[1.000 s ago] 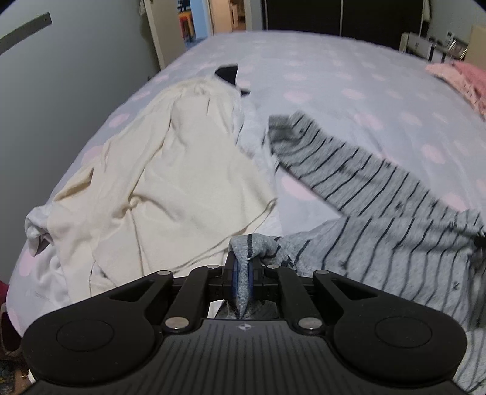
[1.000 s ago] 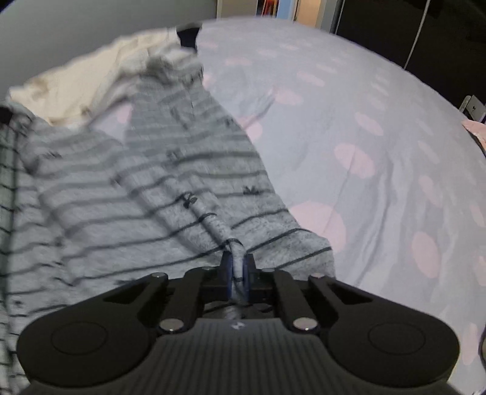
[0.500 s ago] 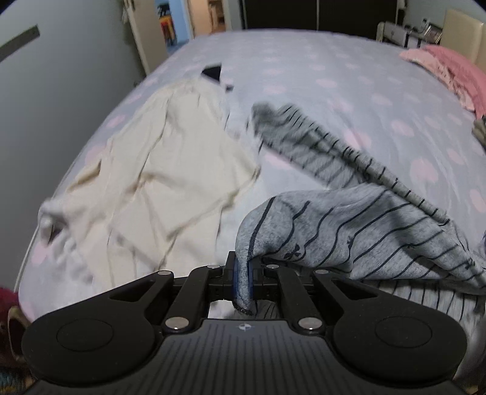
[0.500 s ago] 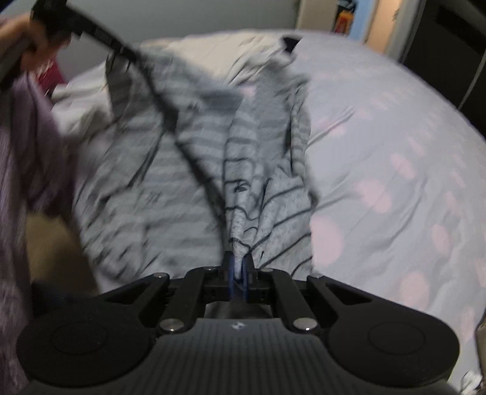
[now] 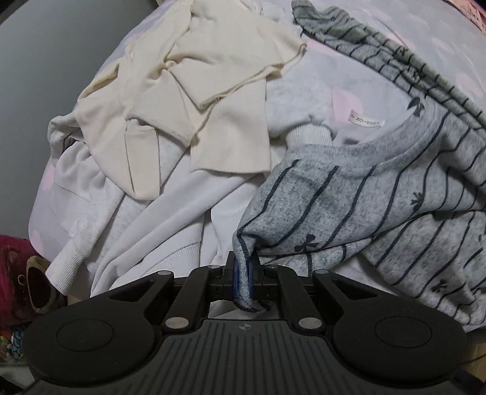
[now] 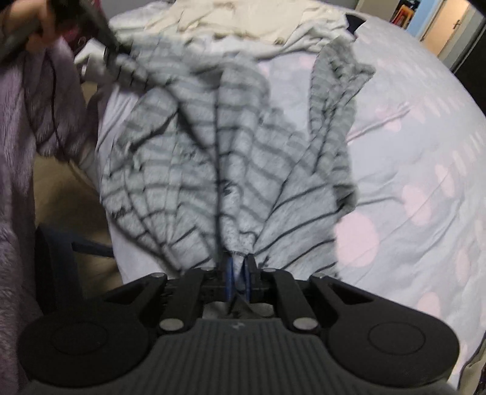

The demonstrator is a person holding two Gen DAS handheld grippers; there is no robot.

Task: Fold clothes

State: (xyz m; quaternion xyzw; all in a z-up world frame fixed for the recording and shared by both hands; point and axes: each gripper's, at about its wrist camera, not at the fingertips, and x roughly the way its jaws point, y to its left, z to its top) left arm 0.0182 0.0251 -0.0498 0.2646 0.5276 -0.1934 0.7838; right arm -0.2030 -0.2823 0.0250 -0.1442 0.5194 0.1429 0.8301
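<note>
A grey sweater with dark stripes (image 5: 379,194) hangs between both grippers above the bed. My left gripper (image 5: 243,273) is shut on a shoulder corner beside the neckline. My right gripper (image 6: 238,273) is shut on another edge of the same sweater (image 6: 231,158), which fans out in folds, one sleeve trailing onto the bed. The left gripper (image 6: 112,51) also shows at the top left of the right wrist view, holding the far corner.
A cream garment (image 5: 197,79) and a white sweatshirt (image 5: 136,218) lie heaped on the bed's left side. The bedsheet (image 6: 425,182) is pale lilac with pink dots. A red plush toy (image 5: 21,279) sits beside the bed. A doorway (image 6: 425,15) lies beyond.
Both grippers have lifted the striped sweater off the bed and pulled it toward the bed's near edge. The left view has tilted down over the cream and white garments.
</note>
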